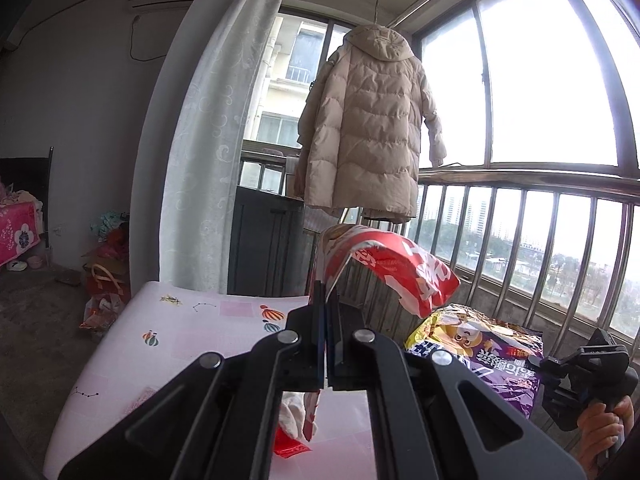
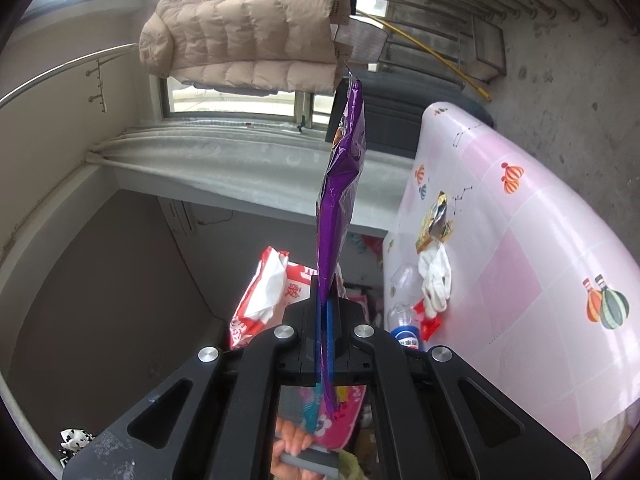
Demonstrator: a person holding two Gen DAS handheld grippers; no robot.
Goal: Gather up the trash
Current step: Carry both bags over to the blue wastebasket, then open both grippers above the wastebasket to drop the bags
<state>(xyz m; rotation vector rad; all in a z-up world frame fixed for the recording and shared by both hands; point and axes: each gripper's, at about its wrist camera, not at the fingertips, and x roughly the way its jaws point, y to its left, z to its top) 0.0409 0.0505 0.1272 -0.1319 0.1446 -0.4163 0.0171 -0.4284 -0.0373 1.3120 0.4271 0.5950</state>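
Both the left gripper [image 1: 326, 300] and the right gripper [image 2: 326, 292] are matte black, with angled link arms carrying round silver rivets, slotted cut-outs nearer the camera, and blue pads lining the narrow fingers.

1. two hand-held grippers: left hand-held gripper [image 1: 326, 300], right hand-held gripper [image 2: 325, 292].
2. two bags held up: one red bag [image 1: 396, 276], one purple bag [image 2: 340, 200].
3. one bench [image 2: 540, 240].
4. on it: one small wrapper [image 2: 436, 220], one white glove [image 2: 436, 276], one plastic bottle [image 2: 404, 320].
5. one coat [image 1: 372, 128].
6. one curtain [image 1: 212, 128].
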